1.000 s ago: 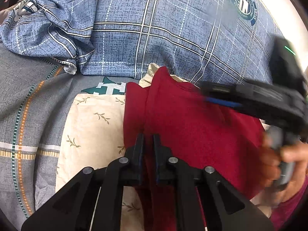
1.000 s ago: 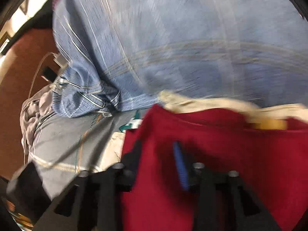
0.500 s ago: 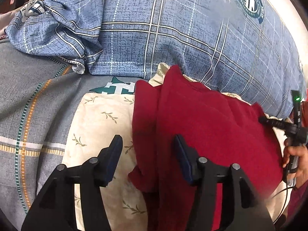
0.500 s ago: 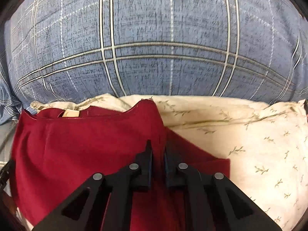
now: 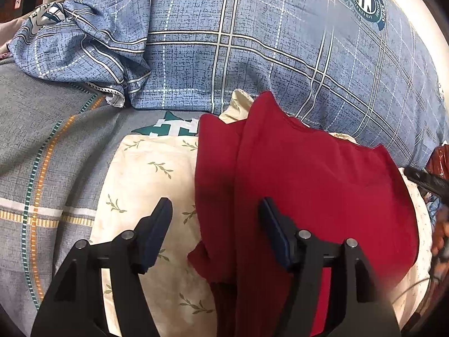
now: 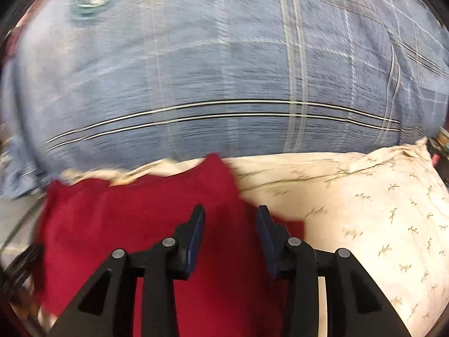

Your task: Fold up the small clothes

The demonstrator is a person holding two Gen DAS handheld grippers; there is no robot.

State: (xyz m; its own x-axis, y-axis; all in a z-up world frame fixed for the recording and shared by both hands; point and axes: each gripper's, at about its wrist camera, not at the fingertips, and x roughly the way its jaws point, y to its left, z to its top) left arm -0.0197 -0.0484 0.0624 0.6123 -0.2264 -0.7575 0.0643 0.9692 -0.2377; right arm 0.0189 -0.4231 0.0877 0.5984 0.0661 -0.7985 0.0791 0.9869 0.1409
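Garment (image 5: 308, 185) under left gripper (image 5: 214, 210), right gripper (image 6: 230, 219); both spread wide.

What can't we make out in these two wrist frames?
- Right wrist view: motion blur smears the blue plaid duvet; its round emblem is unreadable.
- Left wrist view: the red garment's near hem is cut off behind the left gripper.
- Left wrist view: the right gripper is clipped at the frame edge.

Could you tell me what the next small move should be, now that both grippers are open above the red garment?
Probably lower the left gripper onto the red garment's loose left flap and pinch it: the flap lies unevenly over the cream pillow.
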